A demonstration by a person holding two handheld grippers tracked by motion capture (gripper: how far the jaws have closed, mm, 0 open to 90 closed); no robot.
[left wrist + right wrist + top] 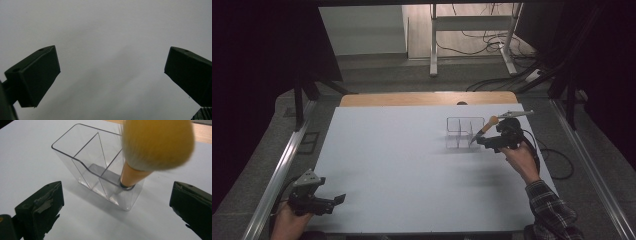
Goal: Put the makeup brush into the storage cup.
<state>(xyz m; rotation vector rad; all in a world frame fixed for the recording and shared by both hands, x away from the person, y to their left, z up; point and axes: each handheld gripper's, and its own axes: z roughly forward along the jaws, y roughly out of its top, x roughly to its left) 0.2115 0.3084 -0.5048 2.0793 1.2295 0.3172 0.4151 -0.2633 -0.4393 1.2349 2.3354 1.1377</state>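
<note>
Where the right gripper [117, 207] hovers with jaws spread wide and empty, a yellow-bristled brush [155, 147] stands handle-down in the near right compartment of a clear divided organiser [82, 170], its bristle head blurred and cut off at the top edge. Near the white table's [402, 170] front left corner, the left gripper [112, 75] is likewise spread, over bare surface.

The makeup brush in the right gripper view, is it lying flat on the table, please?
No, the makeup brush stands handle-down in an end compartment of the clear organizer, bristles up.
</note>
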